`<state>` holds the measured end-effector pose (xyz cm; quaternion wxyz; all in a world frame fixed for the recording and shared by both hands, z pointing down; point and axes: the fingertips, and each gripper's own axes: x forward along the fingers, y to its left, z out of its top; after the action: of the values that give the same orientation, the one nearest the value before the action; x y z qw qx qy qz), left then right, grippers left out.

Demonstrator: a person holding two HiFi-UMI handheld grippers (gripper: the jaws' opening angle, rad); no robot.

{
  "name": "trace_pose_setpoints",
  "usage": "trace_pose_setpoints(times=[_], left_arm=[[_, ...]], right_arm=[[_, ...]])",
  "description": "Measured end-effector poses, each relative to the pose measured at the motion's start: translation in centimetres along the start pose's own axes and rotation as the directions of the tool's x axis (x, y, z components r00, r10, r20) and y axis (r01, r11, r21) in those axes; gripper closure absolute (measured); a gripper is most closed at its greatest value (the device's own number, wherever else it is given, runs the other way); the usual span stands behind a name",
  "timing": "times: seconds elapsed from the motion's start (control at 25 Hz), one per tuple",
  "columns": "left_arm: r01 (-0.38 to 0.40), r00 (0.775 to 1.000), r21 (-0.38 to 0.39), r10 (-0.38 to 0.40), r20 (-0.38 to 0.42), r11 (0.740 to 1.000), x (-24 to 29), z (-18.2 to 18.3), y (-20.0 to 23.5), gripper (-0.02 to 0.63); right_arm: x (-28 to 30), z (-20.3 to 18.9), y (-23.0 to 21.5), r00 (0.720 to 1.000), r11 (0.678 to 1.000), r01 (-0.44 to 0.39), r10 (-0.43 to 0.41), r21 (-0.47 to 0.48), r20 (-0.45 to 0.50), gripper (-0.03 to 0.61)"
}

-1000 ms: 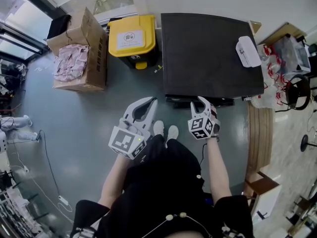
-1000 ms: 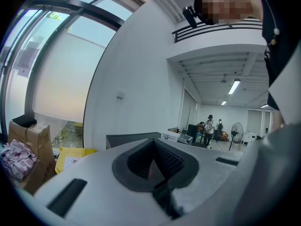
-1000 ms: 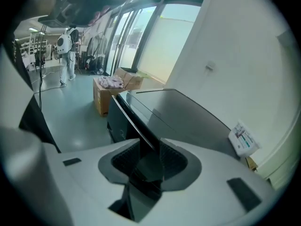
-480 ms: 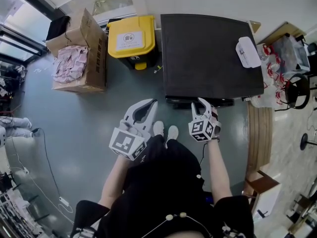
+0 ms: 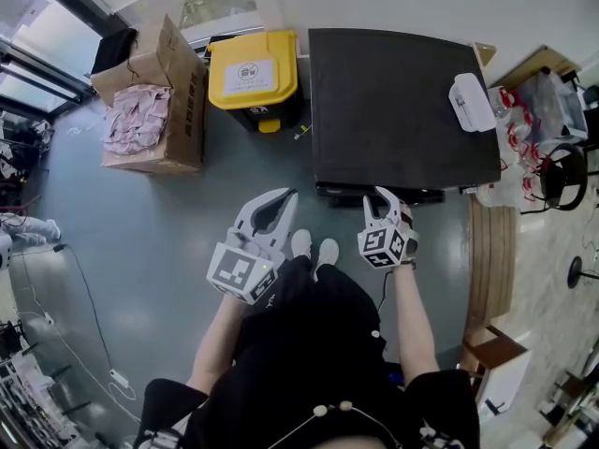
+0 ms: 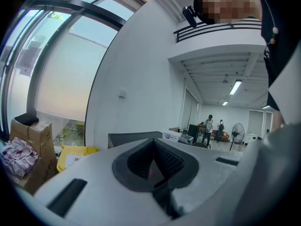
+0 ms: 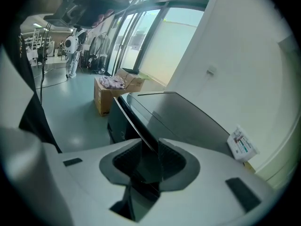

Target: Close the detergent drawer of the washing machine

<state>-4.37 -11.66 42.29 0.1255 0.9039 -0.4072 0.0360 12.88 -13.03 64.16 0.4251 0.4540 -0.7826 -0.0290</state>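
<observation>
The washing machine [image 5: 402, 101] is seen from above as a dark flat top. Its detergent drawer [image 5: 423, 195] shows as a thin dark strip jutting from the front edge. My right gripper [image 5: 382, 197] is at that front edge. In the right gripper view the drawer's thin dark front [image 7: 134, 119] runs between the jaws of the right gripper [image 7: 153, 152], and the pads are closed on it. My left gripper [image 5: 284, 197] hangs over the floor to the left of the machine. Its tips meet, with nothing between them [image 6: 153, 147].
A yellow-lidded bin [image 5: 253, 73] stands just left of the machine, with an open cardboard box [image 5: 154, 106] of cloth beyond it. A white packet [image 5: 470, 101] lies on the machine's right side. A wooden bench [image 5: 491, 251] and bags [image 5: 538, 110] are to the right.
The right gripper's jaws look slightly narrower on the drawer front. Both hands stay where they were.
</observation>
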Motion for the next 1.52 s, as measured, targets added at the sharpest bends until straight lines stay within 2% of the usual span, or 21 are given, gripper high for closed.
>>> trace_pose_setpoints(times=[0.64, 0.8, 0.92, 1.0, 1.12, 1.52], left_arm=[[-0.007, 1.000, 0.002, 0.007, 0.003, 1.000, -0.5, 0.0, 0.3, 0.612], [-0.005, 1.000, -0.001, 0.005, 0.001, 1.000, -0.6, -0.1, 0.3, 0.612], [-0.004, 1.000, -0.002, 0.004, 0.002, 1.000, -0.6, -0.1, 0.2, 0.612], [-0.003, 1.000, -0.004, 0.003, 0.001, 1.000, -0.6, -0.2, 0.1, 0.612], [-0.001, 1.000, -0.004, 0.001, 0.001, 1.000, -0.5, -0.3, -0.1, 0.612], [-0.016, 1.000, -0.014, 0.016, -0.003, 1.000, -0.3, -0.3, 0.4, 0.612]], right_arm=[[-0.4, 0.4, -0.3, 1.000, 1.000, 0.020, -0.021, 0.008, 0.008, 0.472], [-0.5, 0.8, -0.5, 1.000, 0.999, 0.018, -0.018, -0.027, 0.012, 0.441], [-0.1, 0.5, -0.1, 1.000, 0.994, -0.017, 0.015, -0.109, -0.019, 0.340], [0.4, 0.0, 0.3, 0.998, 0.982, -0.047, 0.039, -0.182, -0.047, 0.301], [1.1, -0.4, 0.3, 0.996, 0.971, -0.070, 0.056, -0.226, -0.070, 0.298], [2.0, -0.5, -0.1, 0.995, 0.968, -0.074, 0.057, -0.239, -0.077, 0.307]])
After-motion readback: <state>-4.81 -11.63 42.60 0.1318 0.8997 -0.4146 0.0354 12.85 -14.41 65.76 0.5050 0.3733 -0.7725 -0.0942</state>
